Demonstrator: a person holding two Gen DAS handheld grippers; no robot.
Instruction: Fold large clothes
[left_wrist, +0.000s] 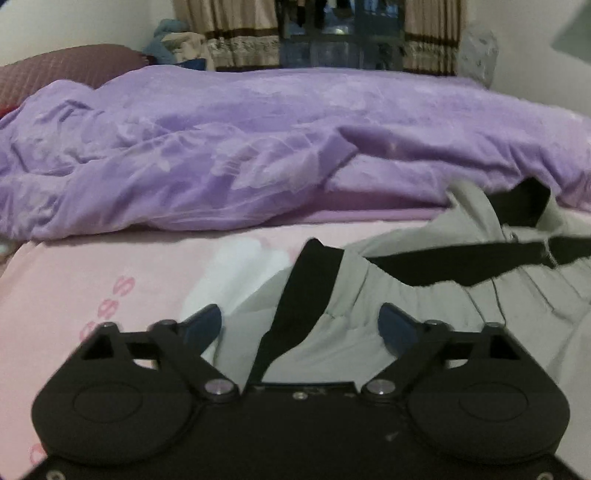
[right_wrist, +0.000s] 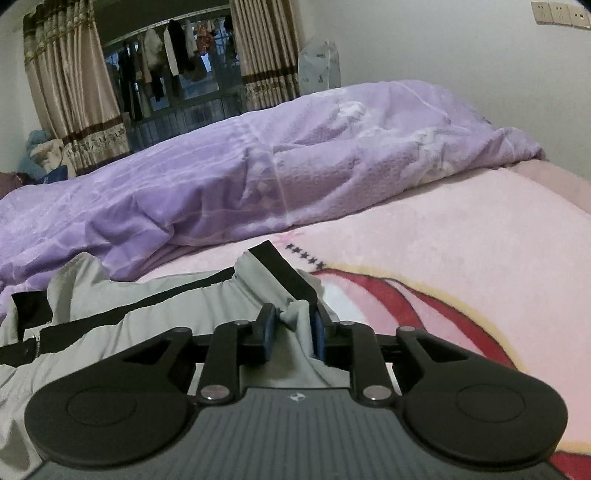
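A light grey jacket with black stripes (left_wrist: 413, 295) lies rumpled on the pink bed sheet (left_wrist: 110, 266). My left gripper (left_wrist: 301, 326) is open, its fingers wide apart over the jacket's left edge, with a black stripe running between them. In the right wrist view the same jacket (right_wrist: 147, 302) spreads to the left. My right gripper (right_wrist: 293, 326) is shut on a bunched fold of the jacket's grey cloth near a black-trimmed corner.
A crumpled purple duvet (left_wrist: 258, 147) lies across the far half of the bed, also in the right wrist view (right_wrist: 258, 166). A maroon pillow (left_wrist: 66, 62) sits at the far left. Curtains (right_wrist: 70, 92) and a window stand behind. The pink blanket (right_wrist: 461, 240) extends right.
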